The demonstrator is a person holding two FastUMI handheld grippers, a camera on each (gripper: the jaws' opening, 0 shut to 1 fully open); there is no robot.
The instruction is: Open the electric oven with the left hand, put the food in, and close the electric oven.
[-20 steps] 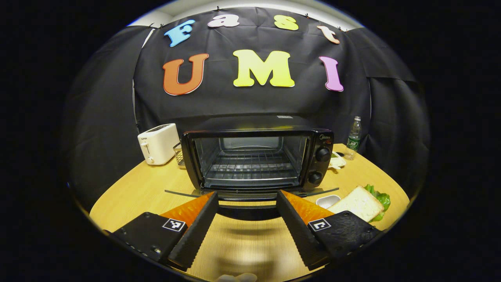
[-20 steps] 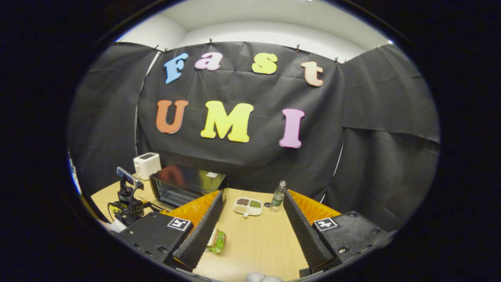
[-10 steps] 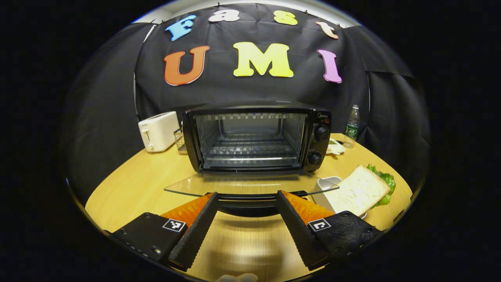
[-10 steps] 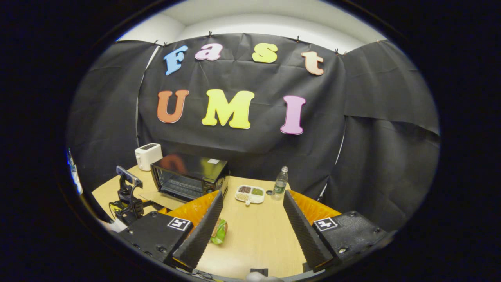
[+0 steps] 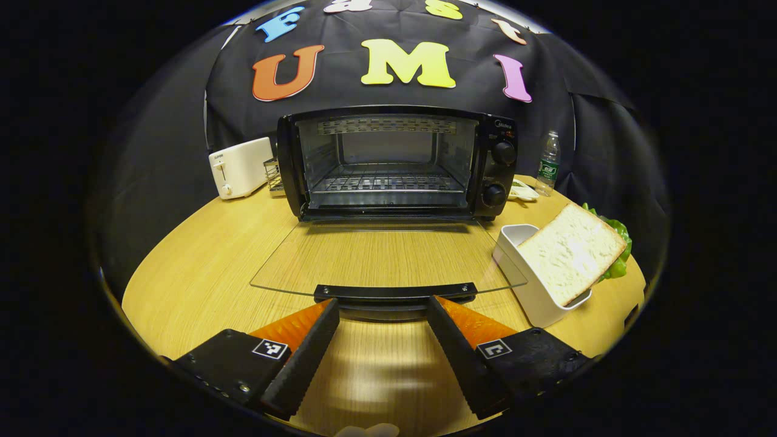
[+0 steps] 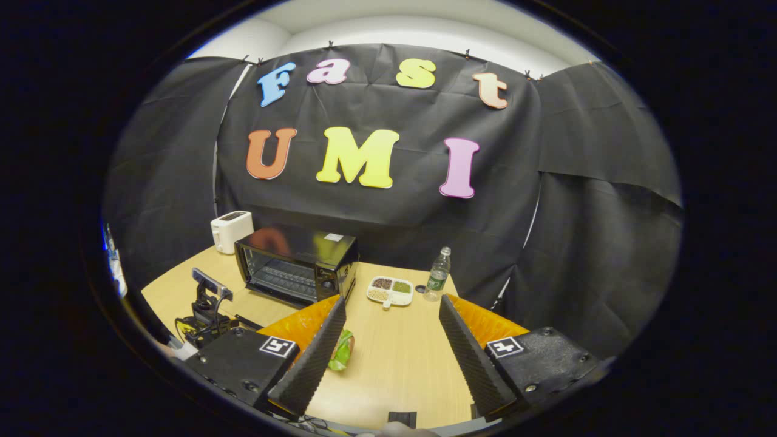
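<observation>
1. Hovering with fingers spread and gripping nothing, the left hand-held gripper (image 5: 381,340) sat just short of the door handle (image 5: 394,293) of the electric oven (image 5: 394,164), whose glass door (image 5: 382,258) lay flat on the worktop (image 5: 200,267).
2. The sandwich (image 5: 570,252), in a white tray (image 5: 525,279), lay ahead and to that gripper's right, long edge angled toward the oven mouth.
3. The right hand-held gripper (image 6: 391,355), also spread and empty, hung nearer it: green filling (image 6: 341,352) showed beside its left finger.
</observation>
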